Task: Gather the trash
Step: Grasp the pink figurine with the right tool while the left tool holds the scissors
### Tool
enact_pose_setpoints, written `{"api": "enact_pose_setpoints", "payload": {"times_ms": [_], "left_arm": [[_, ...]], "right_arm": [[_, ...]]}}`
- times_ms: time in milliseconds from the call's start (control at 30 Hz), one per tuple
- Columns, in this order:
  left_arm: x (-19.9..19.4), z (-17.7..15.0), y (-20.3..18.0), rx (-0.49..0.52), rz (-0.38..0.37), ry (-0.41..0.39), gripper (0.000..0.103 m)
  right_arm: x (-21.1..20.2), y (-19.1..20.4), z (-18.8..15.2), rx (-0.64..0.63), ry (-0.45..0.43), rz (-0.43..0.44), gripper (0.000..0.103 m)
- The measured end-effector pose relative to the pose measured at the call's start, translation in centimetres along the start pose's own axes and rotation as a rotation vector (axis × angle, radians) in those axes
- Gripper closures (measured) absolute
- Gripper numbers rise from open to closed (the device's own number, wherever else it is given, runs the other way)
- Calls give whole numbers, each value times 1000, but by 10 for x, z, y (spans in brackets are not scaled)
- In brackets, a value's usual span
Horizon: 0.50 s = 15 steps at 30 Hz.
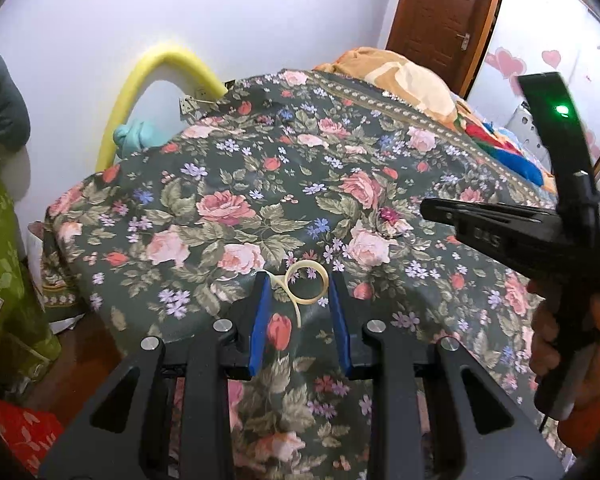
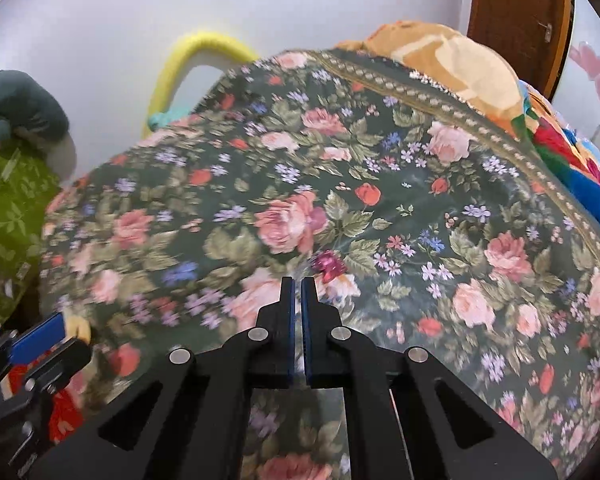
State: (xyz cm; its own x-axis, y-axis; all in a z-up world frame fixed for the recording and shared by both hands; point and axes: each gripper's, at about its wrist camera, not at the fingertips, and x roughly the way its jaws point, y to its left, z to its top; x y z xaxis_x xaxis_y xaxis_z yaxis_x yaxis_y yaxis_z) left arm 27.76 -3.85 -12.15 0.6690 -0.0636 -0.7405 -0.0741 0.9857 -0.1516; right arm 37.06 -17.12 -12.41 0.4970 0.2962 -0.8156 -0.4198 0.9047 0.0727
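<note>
Left gripper (image 1: 298,286) clamped on cream ring (image 1: 305,283), right gripper (image 2: 299,286) closed empty above floral bedspread (image 2: 380,184)

I see open bedspread (image 1: 260,184) ahead; folded blankets (image 1: 412,80) block the far right, and probably clutter (image 1: 4,248) crowds the left edge.

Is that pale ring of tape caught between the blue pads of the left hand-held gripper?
Yes, the tape ring sits between the blue pads of the left hand-held gripper, touching both above the floral bedspread.
</note>
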Motion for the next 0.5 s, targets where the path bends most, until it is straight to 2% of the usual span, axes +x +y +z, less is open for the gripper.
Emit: {"api": "enact_pose_setpoints", "payload": {"times_ms": [267,433,467,500], "left_arm": [[-44,-6,4,-2,10,-25,75],[-60,-12,9,-5,21,-35,75],[-61,-13,11,-7,22,-40,75],[-61,-13,12,-9,23,-43,75]], "right_arm": [[-50,12,-16,-11,-29,19,100],[-55,9,-26,-5,6,27,100],[-54,8,-27,-10,15,17,95],[-50,7,-26,-19,30,5,81]]}}
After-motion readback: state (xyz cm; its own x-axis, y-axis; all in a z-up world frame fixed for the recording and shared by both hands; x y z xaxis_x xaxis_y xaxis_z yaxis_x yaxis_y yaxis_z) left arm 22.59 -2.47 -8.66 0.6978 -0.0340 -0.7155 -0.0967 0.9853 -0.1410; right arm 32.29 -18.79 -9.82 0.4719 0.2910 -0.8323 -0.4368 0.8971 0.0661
